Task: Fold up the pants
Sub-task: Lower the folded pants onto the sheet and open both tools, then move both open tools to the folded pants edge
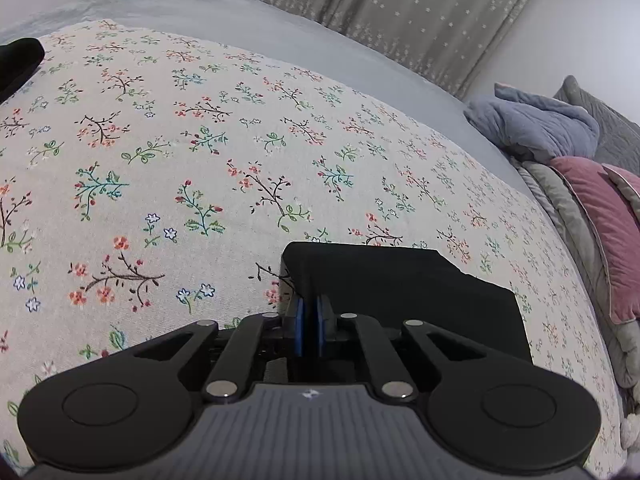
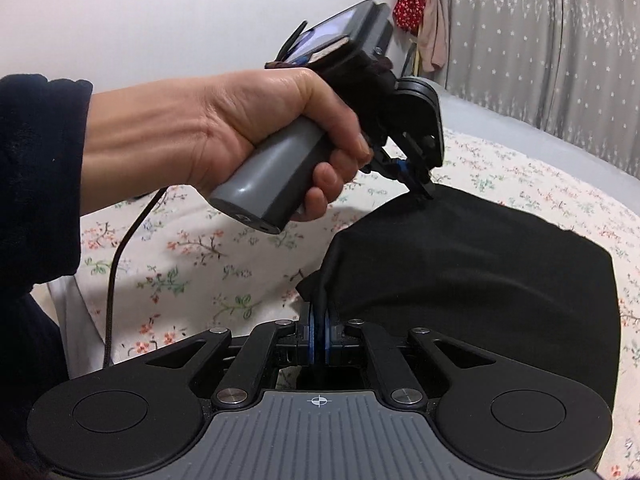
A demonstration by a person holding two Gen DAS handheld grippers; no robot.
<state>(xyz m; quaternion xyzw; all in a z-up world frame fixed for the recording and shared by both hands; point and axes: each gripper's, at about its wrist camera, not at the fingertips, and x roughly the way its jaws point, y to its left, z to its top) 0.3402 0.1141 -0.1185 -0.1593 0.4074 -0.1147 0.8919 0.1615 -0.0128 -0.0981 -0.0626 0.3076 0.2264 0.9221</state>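
Observation:
The black pants [image 2: 472, 280] lie partly folded on the floral bedspread [image 2: 192, 264]. My right gripper [image 2: 319, 316] is shut on the near left edge of the pants and lifts it. My left gripper [image 2: 420, 194], held by a hand, is shut on the far corner of the same fold. In the left wrist view my left gripper [image 1: 310, 312] pinches the black pants [image 1: 400, 300], which hang to the right over the bedspread [image 1: 200, 160]. Its blue pads [image 1: 298, 320] are pressed close on the cloth.
A grey sheet [image 1: 280, 28] borders the bedspread at the back. A blue blanket [image 1: 536, 124], a pink pillow [image 1: 608, 232] and grey bedding sit at the right. Grey starred curtains [image 2: 560, 40] hang behind. A black cable [image 2: 120, 280] trails from the left gripper's handle.

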